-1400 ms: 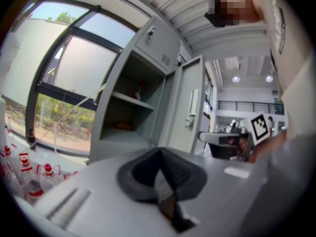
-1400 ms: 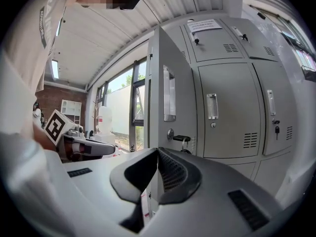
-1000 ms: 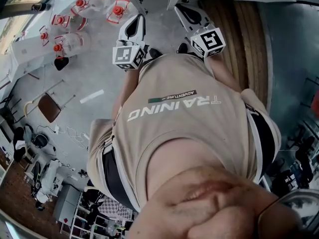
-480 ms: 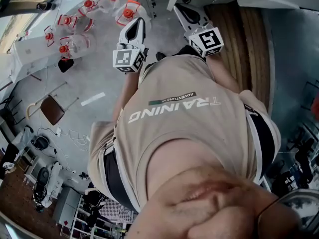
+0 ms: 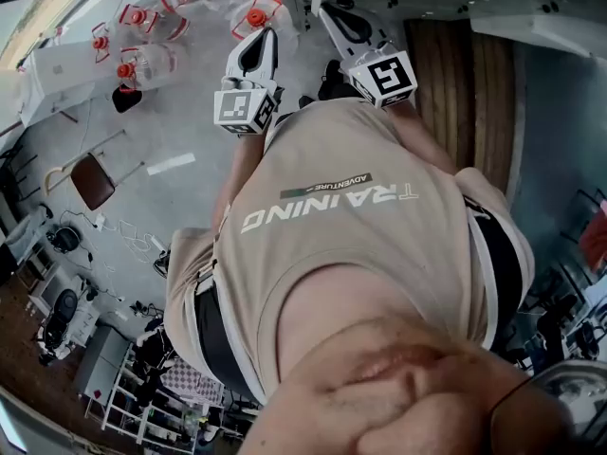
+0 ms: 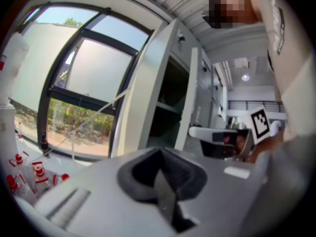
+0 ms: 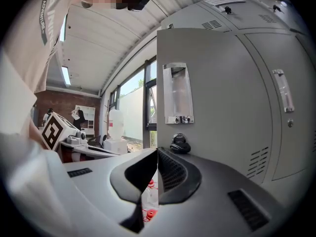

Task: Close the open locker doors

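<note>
Left gripper (image 6: pixel 160 181): jaws pressed together, nothing between. Right gripper (image 7: pixel 157 177): jaws closed down to thin slit, empty, touching nothing. Open locker door (image 7: pixel 207 98) right ahead of right gripper, grey, free edge facing it. Clear label holder (image 7: pixel 176 93) sits above black knob (image 7: pixel 179 143). Left gripper view: door swung wide, dark shelved interior behind.

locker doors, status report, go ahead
Left hand-held gripper shut, empty; right hand-held gripper shut, empty. Pale grey metal locker door open, untouched. Clear red-capped water jugs on the floor, left side.
</note>
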Tool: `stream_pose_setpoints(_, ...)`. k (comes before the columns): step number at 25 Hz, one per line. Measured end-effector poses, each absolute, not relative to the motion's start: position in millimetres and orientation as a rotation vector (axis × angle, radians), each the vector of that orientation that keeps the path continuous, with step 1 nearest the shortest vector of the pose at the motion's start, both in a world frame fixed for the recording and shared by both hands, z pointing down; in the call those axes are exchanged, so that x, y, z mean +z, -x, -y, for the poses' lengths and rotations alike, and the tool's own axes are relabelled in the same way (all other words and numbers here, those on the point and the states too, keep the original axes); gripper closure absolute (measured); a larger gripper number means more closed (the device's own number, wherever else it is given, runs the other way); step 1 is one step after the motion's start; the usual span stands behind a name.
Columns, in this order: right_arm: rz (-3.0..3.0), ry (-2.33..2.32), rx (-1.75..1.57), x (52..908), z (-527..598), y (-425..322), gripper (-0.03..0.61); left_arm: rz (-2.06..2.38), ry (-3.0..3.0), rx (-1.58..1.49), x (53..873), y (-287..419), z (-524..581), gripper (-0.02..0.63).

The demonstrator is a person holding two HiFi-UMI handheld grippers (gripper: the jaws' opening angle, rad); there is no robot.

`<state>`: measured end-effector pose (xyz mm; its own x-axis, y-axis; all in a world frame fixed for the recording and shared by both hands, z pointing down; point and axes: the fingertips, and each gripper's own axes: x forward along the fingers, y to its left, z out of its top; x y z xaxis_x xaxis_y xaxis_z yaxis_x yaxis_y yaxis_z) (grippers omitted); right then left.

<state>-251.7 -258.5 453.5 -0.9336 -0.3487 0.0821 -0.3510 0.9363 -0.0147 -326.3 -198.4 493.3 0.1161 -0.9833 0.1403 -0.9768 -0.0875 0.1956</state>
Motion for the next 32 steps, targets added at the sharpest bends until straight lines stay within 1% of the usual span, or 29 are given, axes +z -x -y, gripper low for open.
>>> stream_pose_setpoints(7, 3.059, -0.424, 0.088, 446, 276, 272, 0.563, 2.026, -2.112, -0.012, 479, 337, 222, 0.607)
stream_pose_setpoints(19, 3.069, -0.230, 0.070, 444, 299, 300, 0.563, 2.136, -2.015, -0.032, 476, 352, 250, 0.607)
stream_pose_setpoints(32, 2.997, -0.391, 0.048, 441, 313, 305, 0.563, 2.066, -2.107, -0.075, 467, 374, 262, 0.607)
